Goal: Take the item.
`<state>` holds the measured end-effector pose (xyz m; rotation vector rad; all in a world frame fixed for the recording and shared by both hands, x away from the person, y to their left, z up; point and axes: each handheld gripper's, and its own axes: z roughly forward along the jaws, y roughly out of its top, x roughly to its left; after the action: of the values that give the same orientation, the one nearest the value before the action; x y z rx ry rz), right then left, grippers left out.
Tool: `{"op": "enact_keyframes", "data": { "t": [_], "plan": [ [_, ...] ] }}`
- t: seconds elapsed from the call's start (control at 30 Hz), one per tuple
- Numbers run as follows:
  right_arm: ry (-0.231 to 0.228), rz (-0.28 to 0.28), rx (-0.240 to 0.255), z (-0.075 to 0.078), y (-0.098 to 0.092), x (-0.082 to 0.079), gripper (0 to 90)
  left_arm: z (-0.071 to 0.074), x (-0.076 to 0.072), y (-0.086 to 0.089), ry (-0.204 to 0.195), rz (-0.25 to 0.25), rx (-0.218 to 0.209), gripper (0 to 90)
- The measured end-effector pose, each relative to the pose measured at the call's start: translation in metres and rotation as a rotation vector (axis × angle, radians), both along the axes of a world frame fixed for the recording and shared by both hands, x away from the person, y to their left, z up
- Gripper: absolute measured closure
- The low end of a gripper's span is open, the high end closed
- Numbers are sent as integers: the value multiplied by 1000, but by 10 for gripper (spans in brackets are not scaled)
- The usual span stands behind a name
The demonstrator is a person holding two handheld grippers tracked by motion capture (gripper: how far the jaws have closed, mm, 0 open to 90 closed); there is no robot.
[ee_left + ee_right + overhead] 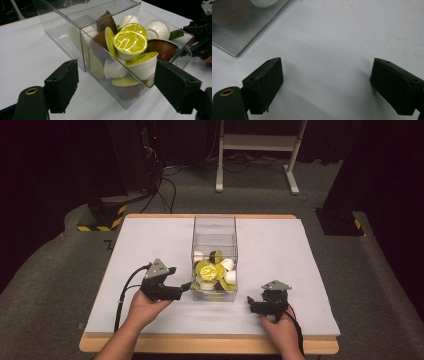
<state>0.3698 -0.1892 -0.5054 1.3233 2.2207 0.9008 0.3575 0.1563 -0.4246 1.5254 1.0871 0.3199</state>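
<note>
A clear plastic box [214, 232] stands in the middle of the white table [280, 250]. Its near half holds several coffee capsules [212, 271], white and brown ones with yellow-green lids. In the left gripper view the capsules [130, 43] are piled against the box's near corner [126, 105]. My left gripper [185, 286] is at the box's near left corner; its jaws [117, 87] stand open with the corner just ahead of them, untouched. My right gripper [252, 303] rests low over the table to the right of the box, open [324, 87] with bare table between its fingers.
The box's edge [234, 37] lies at the upper left of the right gripper view. Beyond the table, a white desk frame [257, 142] stands on the floor. A black stand with a yellow-striped base [102, 217] is at the far left, another dark base [340, 222] at the far right.
</note>
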Motion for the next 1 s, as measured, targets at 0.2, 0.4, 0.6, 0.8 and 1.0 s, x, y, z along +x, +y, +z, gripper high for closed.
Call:
{"op": "enact_keyframes", "data": {
  "t": [0.2,0.4,0.6,0.8,1.0],
  "plan": [
    [0,0,0,0,0,0,111,3,2,-8,-4,-15,3,207],
    [0,0,0,0,0,0,111,7,6,-15,-4,-33,-6,218],
    [0,0,0,0,0,0,112,8,9,-24,-7,-47,-1,220],
    [0,0,0,0,0,0,112,9,13,-32,-5,-51,-10,225],
    [0,0,0,0,0,0,112,7,17,-38,2,-62,-5,235]
  ]
}}
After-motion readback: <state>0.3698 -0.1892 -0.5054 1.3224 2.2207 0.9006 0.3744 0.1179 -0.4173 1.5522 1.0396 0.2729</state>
